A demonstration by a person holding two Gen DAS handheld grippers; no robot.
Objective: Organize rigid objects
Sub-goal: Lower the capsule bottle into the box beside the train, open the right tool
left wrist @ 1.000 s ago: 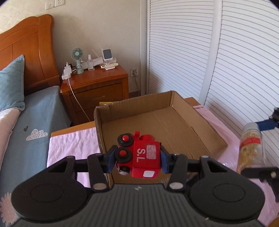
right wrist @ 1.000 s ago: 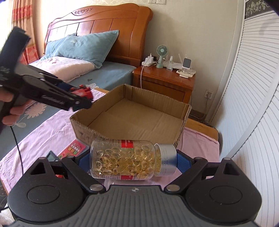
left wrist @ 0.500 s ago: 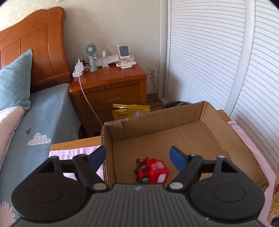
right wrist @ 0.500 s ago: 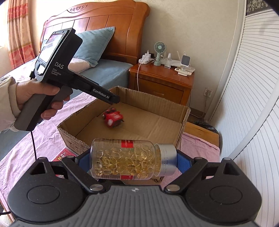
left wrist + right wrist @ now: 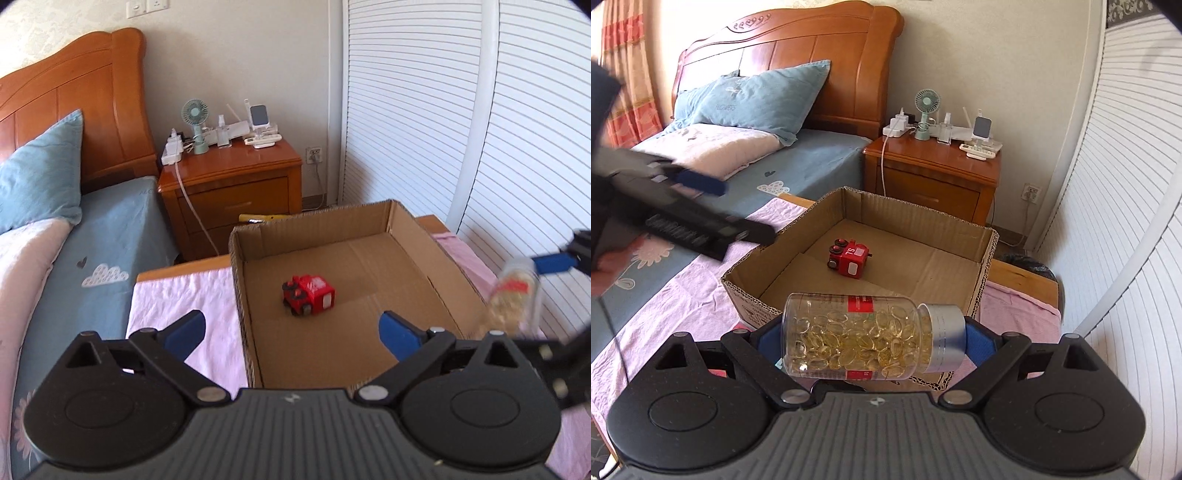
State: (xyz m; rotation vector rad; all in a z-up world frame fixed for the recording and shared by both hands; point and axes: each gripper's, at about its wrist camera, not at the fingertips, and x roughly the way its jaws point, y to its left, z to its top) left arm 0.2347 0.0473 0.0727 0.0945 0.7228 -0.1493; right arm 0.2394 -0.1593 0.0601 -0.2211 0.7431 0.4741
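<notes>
Now that the left gripper (image 5: 291, 334) jaws have just been opening, nothing between them | red toy train (image 5: 308, 300) is lying in cardboard box (image 5: 439, 254) at 12 o'clock | right gripper (image 5: 873, 341) is clamping capsule bottle (image 5: 864, 341), likely boxing next.

One shallow brown cardboard box (image 5: 919, 258) lies ahead of both tongs. One red blocky toy train with black wheels (image 5: 849, 260) sits inside it. One clear plastic bottle of yellow capsules with a silver cap (image 5: 864, 341) lies crosswise between the right tongs (image 5: 871, 341). Two tongs are counted; the left tongs (image 5: 291, 330) hold nothing. One pink cloth (image 5: 184, 299) lies under the box.
</notes>
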